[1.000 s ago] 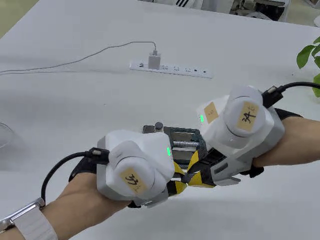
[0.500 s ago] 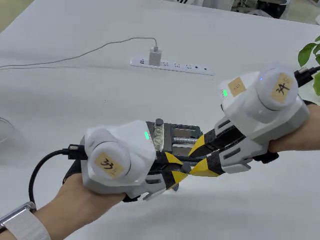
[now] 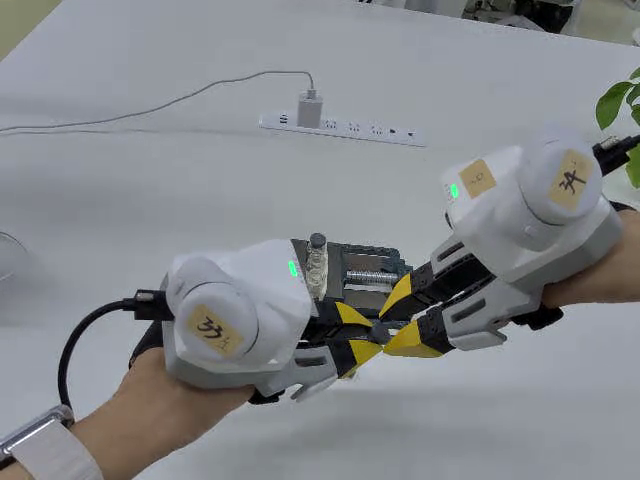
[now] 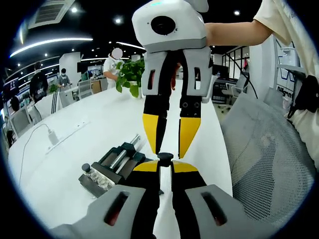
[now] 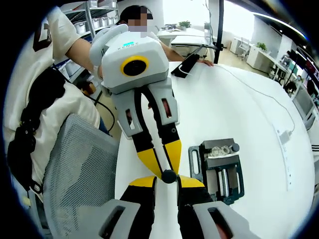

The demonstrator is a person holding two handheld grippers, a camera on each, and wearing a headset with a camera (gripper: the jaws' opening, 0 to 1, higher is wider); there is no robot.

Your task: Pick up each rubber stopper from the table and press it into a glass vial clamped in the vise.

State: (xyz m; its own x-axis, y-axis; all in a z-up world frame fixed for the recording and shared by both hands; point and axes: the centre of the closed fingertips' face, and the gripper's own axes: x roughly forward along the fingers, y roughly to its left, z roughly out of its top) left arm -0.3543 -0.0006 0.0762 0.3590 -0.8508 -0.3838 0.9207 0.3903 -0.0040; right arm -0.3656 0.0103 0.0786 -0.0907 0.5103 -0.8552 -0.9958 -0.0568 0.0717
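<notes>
A small dark rubber stopper (image 3: pixel 379 331) hangs where the two grippers' yellow tips meet, just in front of the black vise (image 3: pixel 365 262). My left gripper (image 3: pixel 371 337) is shut on the stopper (image 4: pixel 164 157). My right gripper (image 3: pixel 391 321) faces it from the right, open, its fingertips (image 4: pixel 152 132) flanking the stopper (image 5: pixel 169 176) on both sides. The vise (image 5: pixel 222 172) clamps a short row of glass vials (image 5: pixel 219 149). In the head view one upright vial (image 3: pixel 317 272) carries a dark stopper on top.
A white power strip (image 3: pixel 340 128) with a charger (image 3: pixel 309 108) and a long cable (image 3: pixel 150 112) lies farther back on the white table. Green plant leaves (image 3: pixel 620 100) hang at the right edge. A mesh chair (image 5: pixel 75 164) stands beside the table.
A second ago both grippers hung over the vise. They have since drawn apart and toward me, uncovering the vise and vial, and their tips now meet at the stopper.
</notes>
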